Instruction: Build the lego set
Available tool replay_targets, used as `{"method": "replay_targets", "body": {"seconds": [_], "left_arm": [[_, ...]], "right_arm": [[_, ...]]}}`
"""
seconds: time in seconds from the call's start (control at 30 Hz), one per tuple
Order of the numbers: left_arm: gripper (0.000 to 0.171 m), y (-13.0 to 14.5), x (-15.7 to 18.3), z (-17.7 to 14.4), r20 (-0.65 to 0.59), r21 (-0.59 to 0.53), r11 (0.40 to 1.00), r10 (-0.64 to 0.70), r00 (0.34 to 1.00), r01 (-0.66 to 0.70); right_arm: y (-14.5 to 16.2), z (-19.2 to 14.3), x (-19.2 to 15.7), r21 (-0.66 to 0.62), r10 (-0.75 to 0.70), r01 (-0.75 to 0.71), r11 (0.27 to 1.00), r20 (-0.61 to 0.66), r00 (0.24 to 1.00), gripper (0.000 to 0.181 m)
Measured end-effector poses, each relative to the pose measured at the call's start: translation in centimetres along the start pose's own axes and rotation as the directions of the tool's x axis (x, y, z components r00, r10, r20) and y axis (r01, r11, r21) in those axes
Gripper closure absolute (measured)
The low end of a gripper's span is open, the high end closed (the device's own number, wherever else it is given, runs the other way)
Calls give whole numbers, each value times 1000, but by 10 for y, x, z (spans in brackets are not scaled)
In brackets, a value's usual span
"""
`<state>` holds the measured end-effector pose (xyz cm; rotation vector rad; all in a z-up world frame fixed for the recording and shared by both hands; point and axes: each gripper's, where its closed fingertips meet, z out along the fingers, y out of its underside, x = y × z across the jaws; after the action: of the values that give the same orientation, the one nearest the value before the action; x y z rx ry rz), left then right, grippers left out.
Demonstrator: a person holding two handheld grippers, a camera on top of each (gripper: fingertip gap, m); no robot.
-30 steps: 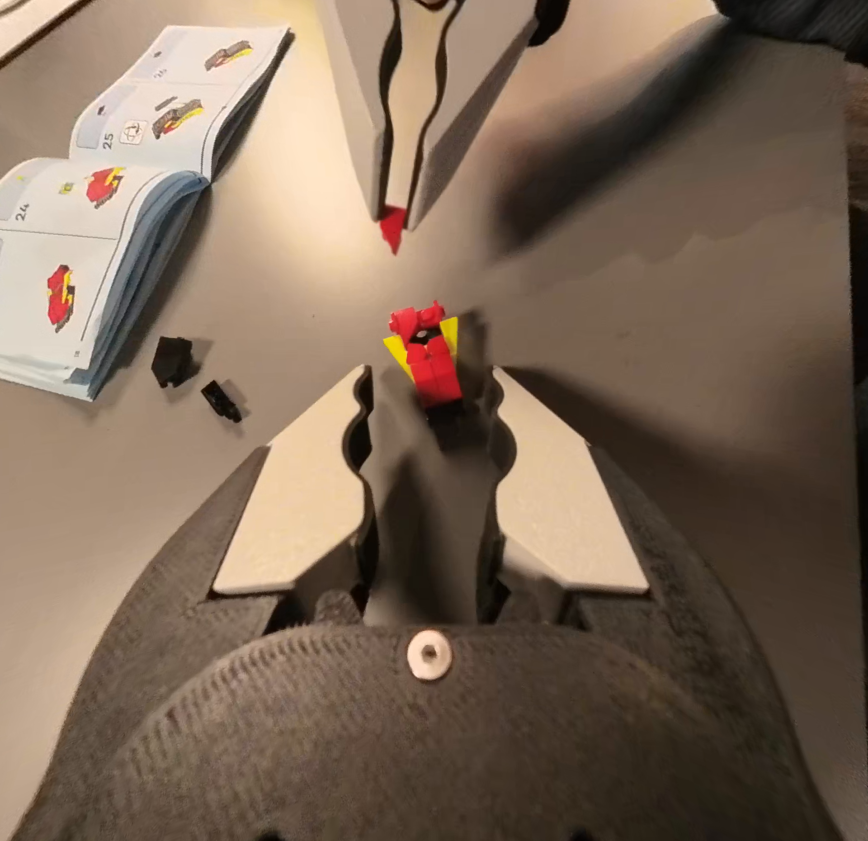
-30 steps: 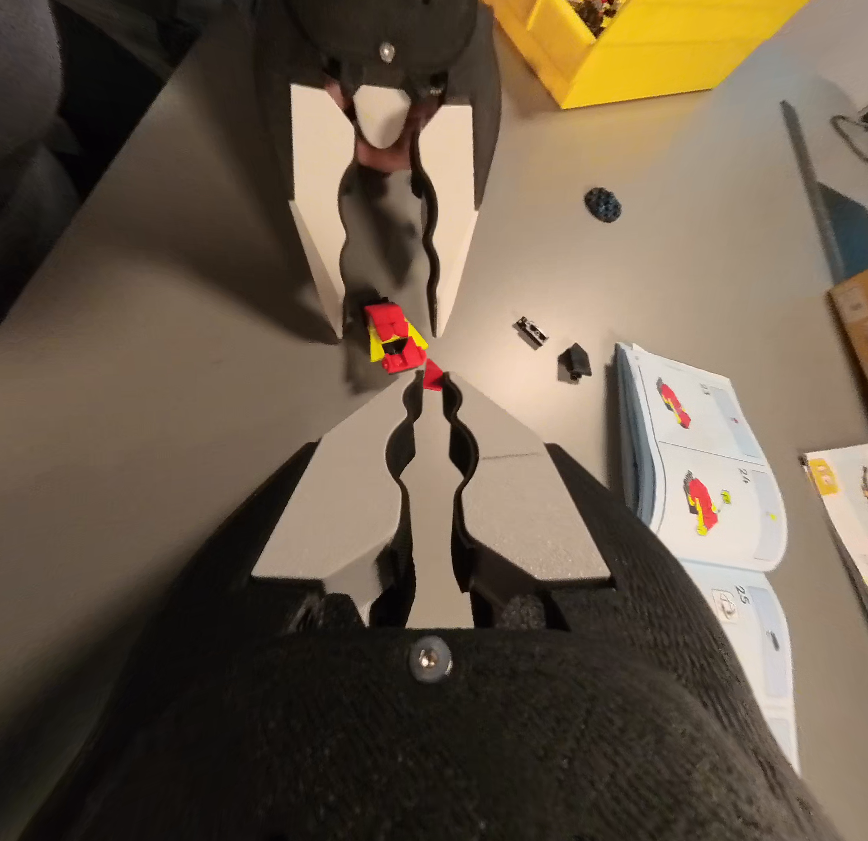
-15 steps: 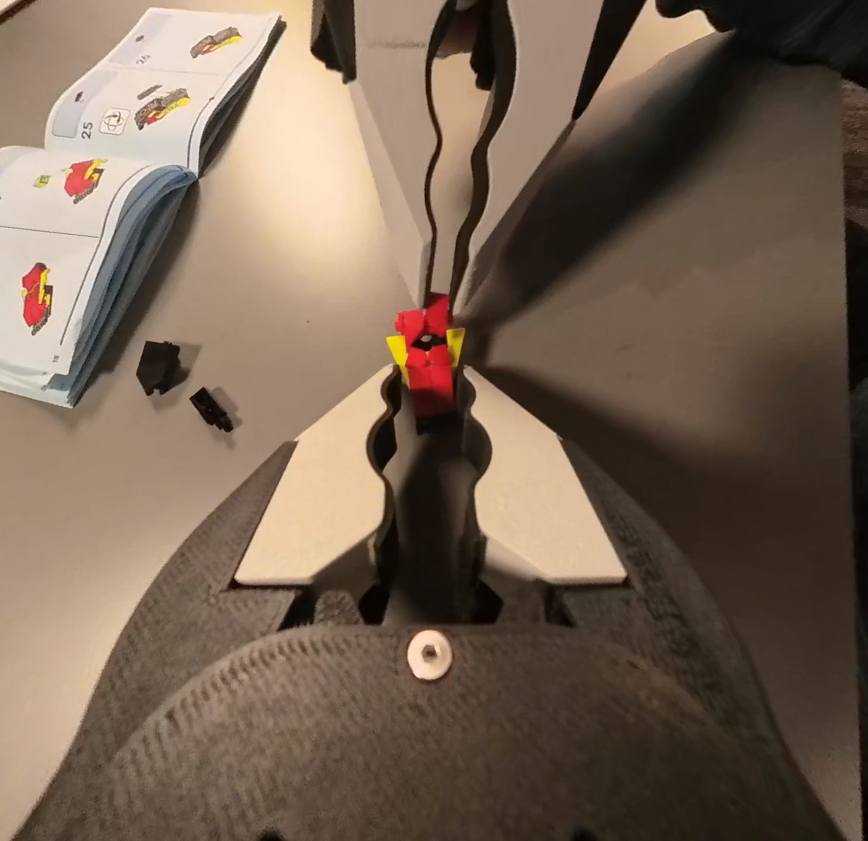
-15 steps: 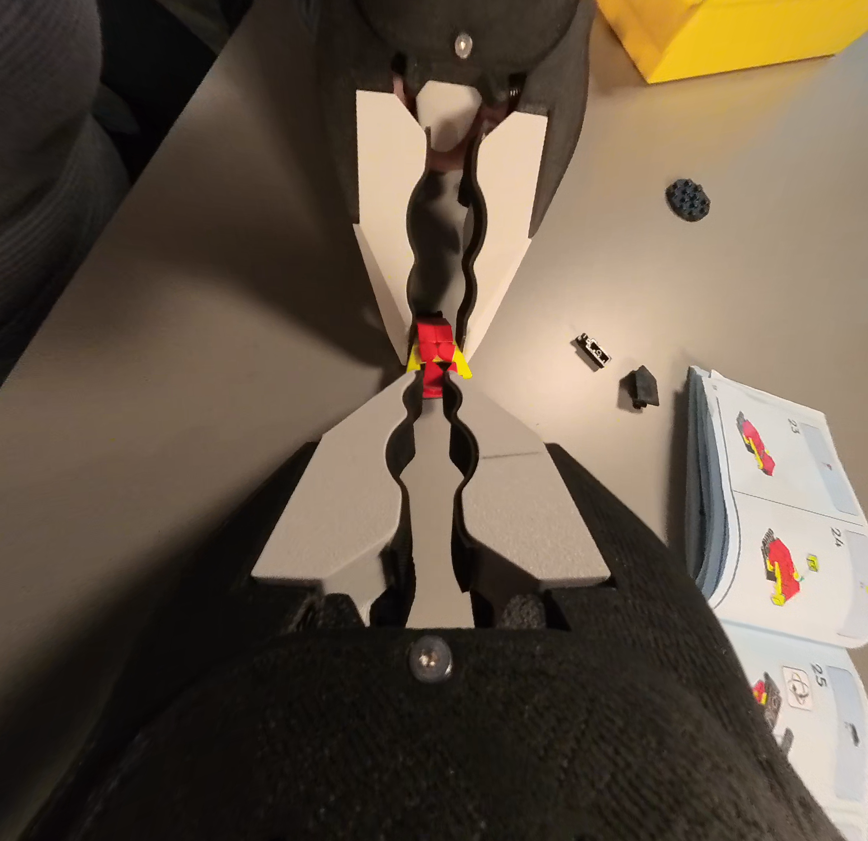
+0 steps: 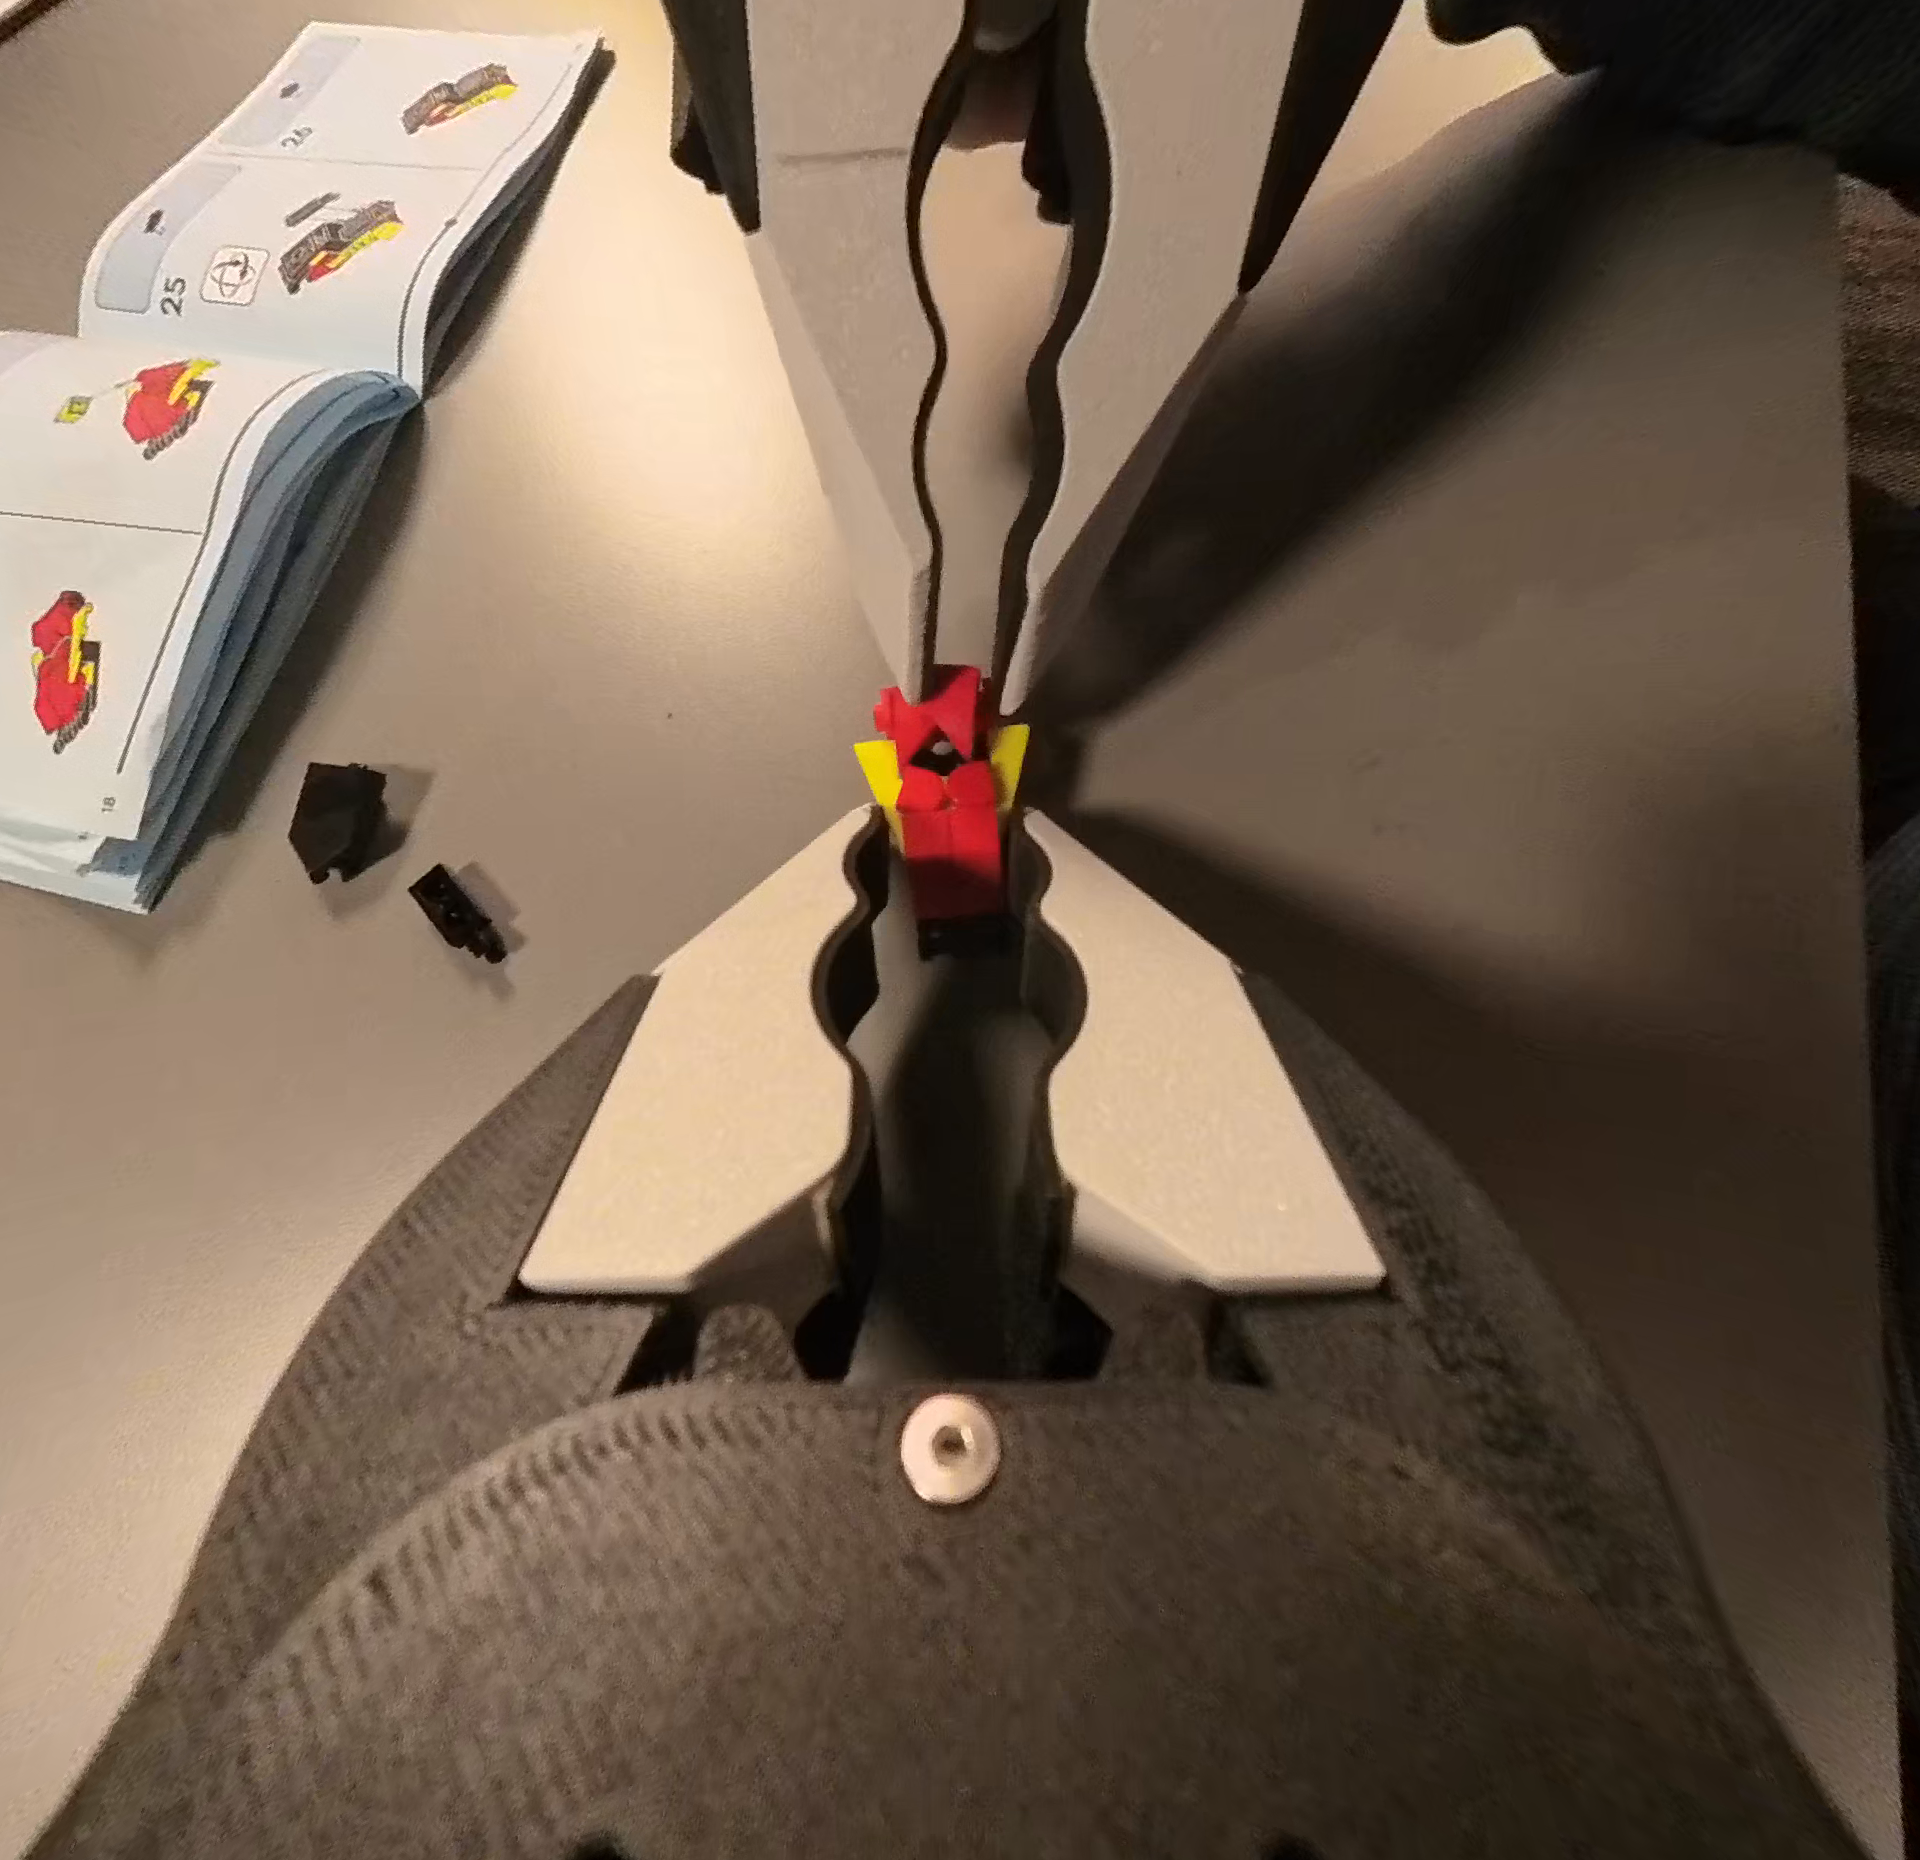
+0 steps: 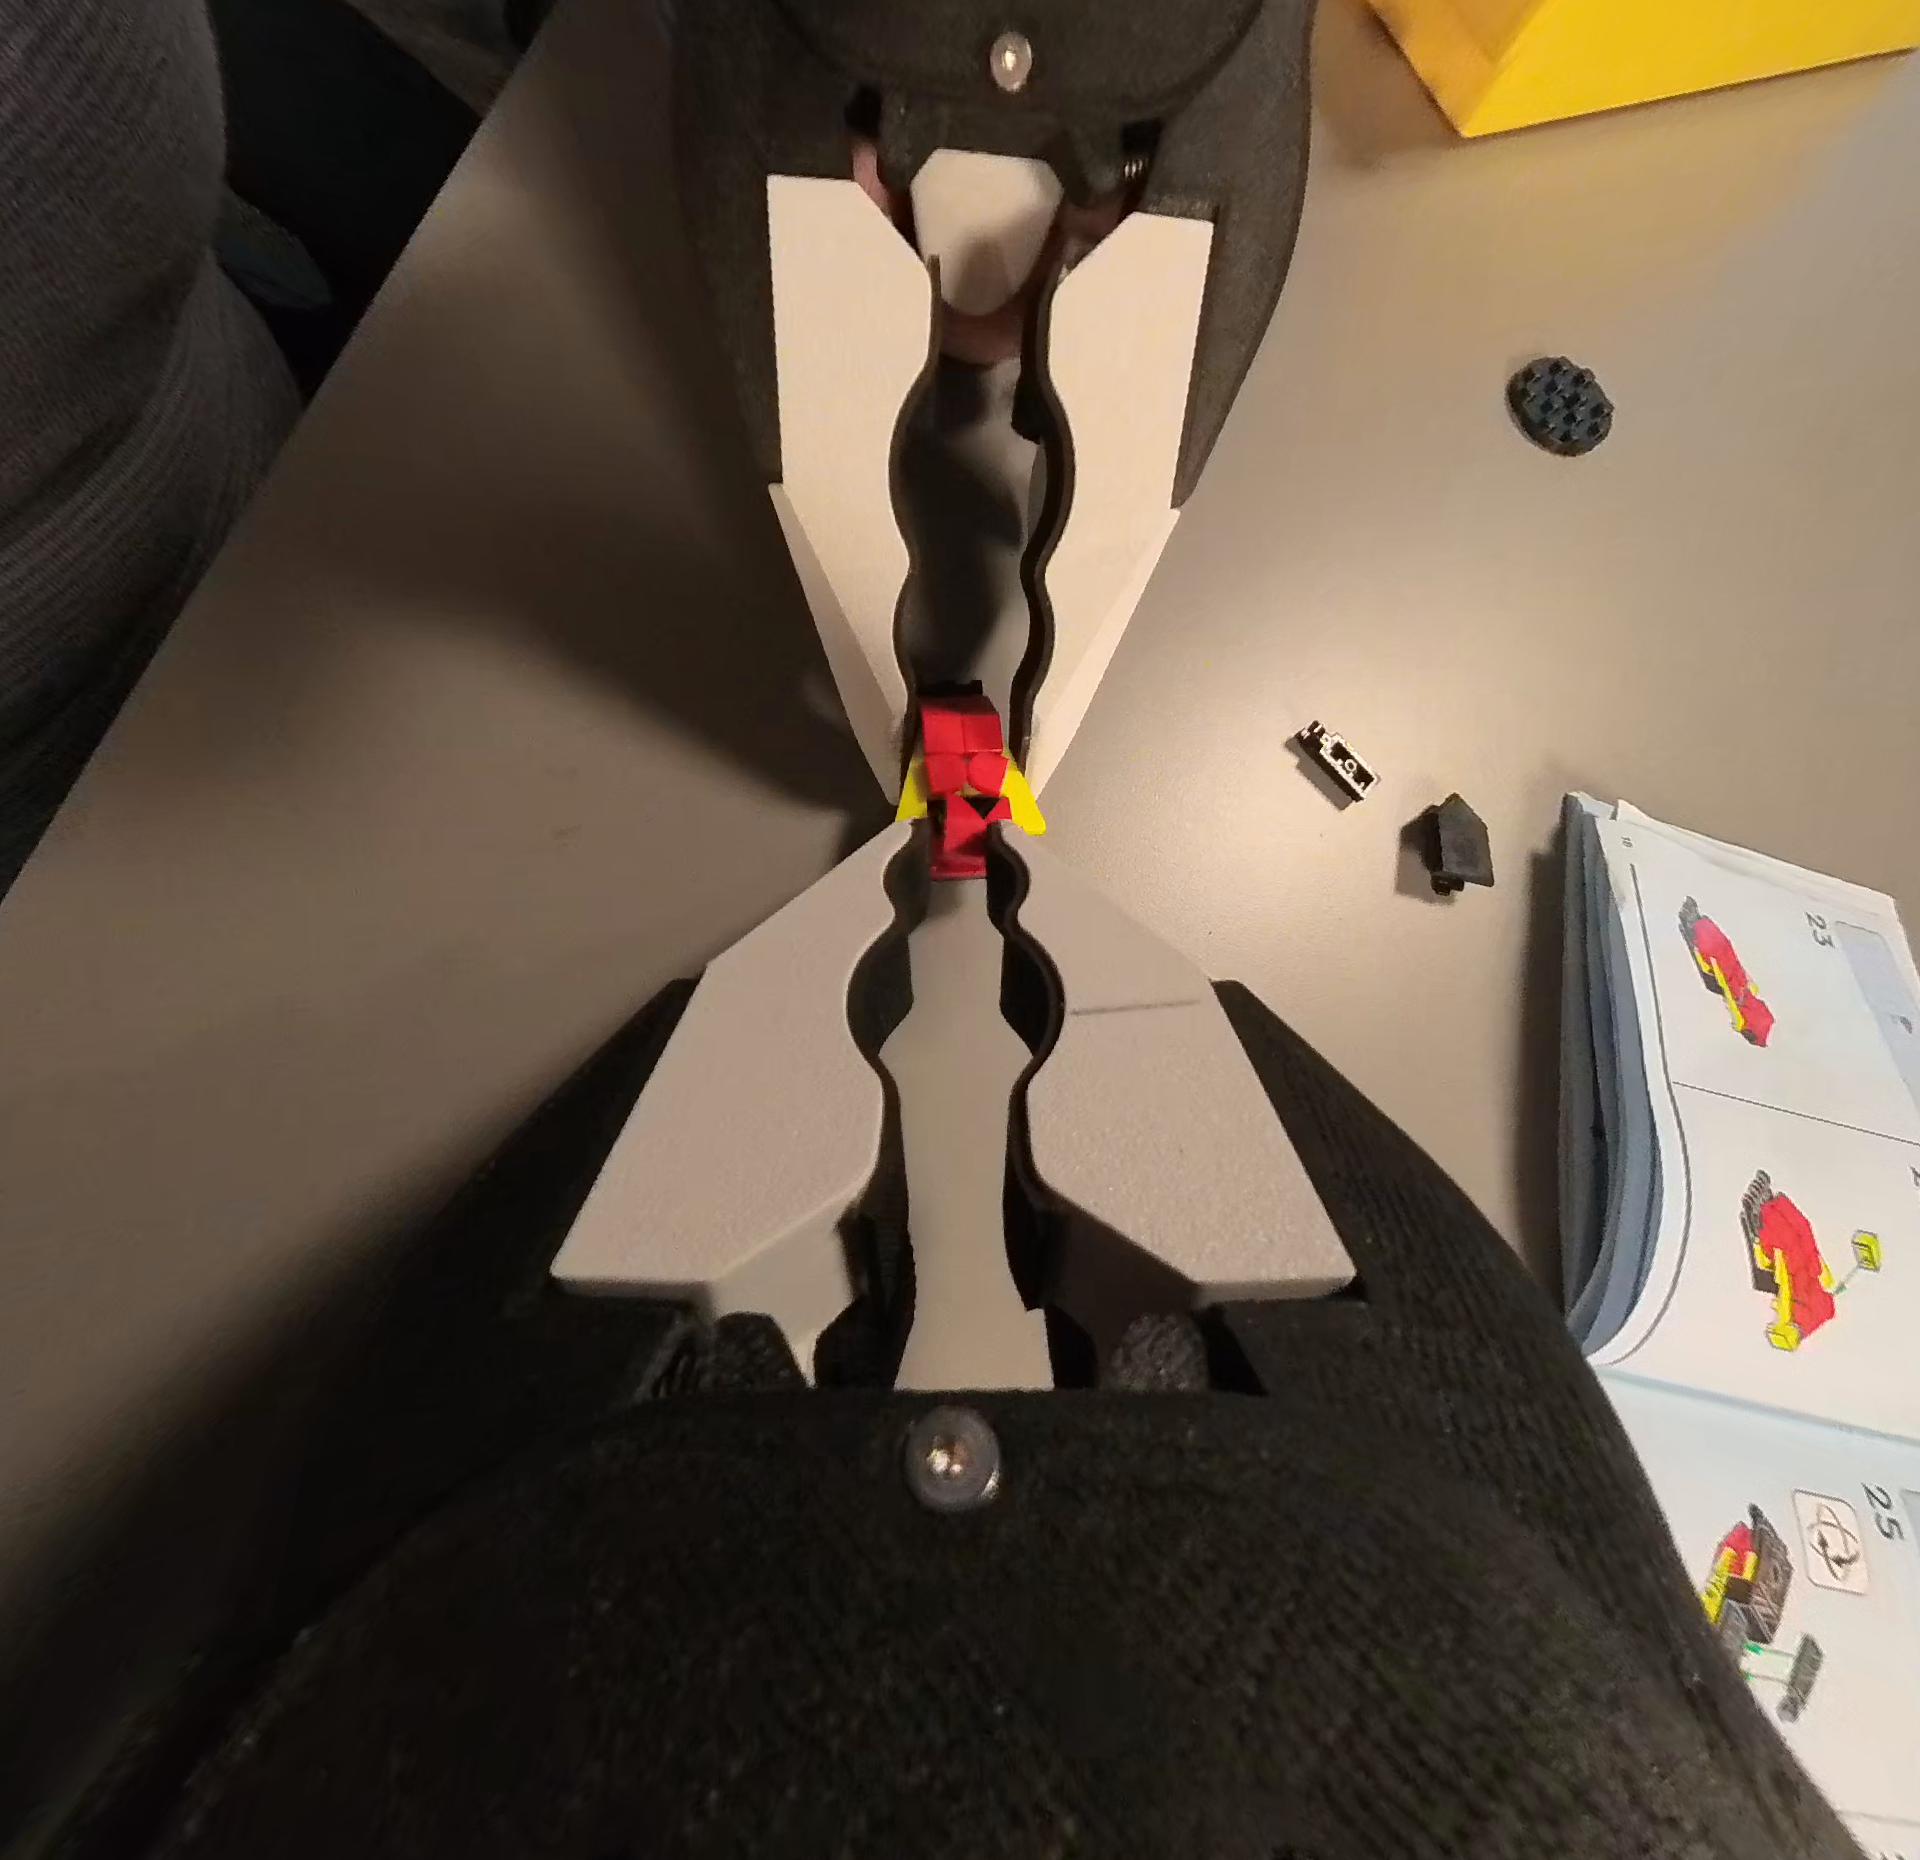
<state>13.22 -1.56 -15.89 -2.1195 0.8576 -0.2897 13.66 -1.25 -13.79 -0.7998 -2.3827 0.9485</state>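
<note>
1. Left gripper [image 5: 951, 823]: fingers narrowed onto the red-and-yellow lego model [image 5: 948, 813], gripping its rear end; a black piece at the model's base shows between the fingertips
2. Right gripper [image 6: 958, 844]: fingers drawn nearly together, pinching a small red piece [image 6: 956, 846] at the tips; that piece is pressed against the front end of the model
3. The two grippers face each other tip to tip, with the model between them, just above or on the grey counter [image 5: 1455, 875]; contact with the surface cannot be told
4. Model: red body, yellow wedge parts flaring out on both sides, dark opening in the middle of its top
5. Loose parts on the counter, well apart from the model: a black sloped brick [image 5: 343, 818] and, just beside it, a small black flat piece [image 5: 457, 911]; both lie near the corner of the booklet
6. Open instruction booklet [image 5: 208, 460]: lies flat on the counter, pages showing pictures of a red and yellow build
7. Right wrist view adds a dark round studded piece [image 6: 1558, 404] lying alone farther out, and the corner of a yellow bin [image 6: 1621, 23] at the counter's far side
8. Dark fabric shows past the counter edge in both views; what it is cannot be told
</note>
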Motion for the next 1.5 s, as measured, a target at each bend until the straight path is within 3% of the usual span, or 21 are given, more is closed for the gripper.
{"method": "replay_targets", "body": {"seconds": [0.2,0.3,0.37,0.47,0.57,0.67,0.9,1.07,1.2,1.5], "left_arm": [[150,0,1,1,-7,0,1000,2,1000,-2],[150,0,1,0,-9,1,1000,1,1000,-1],[150,0,1,0,-9,6,1000,4,1000,-3],[150,-6,0,-5,-23,55,998,-27,999,28],[150,-8,-2,-10,-74,82,992,-93,993,99],[150,-9,-2,-13,-108,94,986,-130,986,141],[150,-9,-3,-15,-135,99,980,-160,978,174],[150,-9,-2,-15,-138,101,979,-161,977,175],[150,-9,-1,-15,-136,98,981,-155,978,169],[150,-7,0,-15,-142,88,981,-160,977,174]], "right_arm": [[-1,1,3,0,-6,6,1000,-20,1000,169],[-3,-5,9,-1,-46,46,999,-102,994,152],[-5,-8,14,-16,-148,148,989,-201,968,135],[-1,-7,21,-159,-426,395,905,-364,828,125],[0,0,16,-270,-616,555,787,-405,676,132],[-5,2,13,-324,-707,635,702,-429,563,136],[-10,4,13,-418,-789,684,599,-454,414,155],[-11,4,15,-438,-796,681,587,-465,387,169],[-12,4,15,-452,-805,681,576,-457,379,170],[-10,5,14,-424,-758,636,645,-459,462,171]]}}
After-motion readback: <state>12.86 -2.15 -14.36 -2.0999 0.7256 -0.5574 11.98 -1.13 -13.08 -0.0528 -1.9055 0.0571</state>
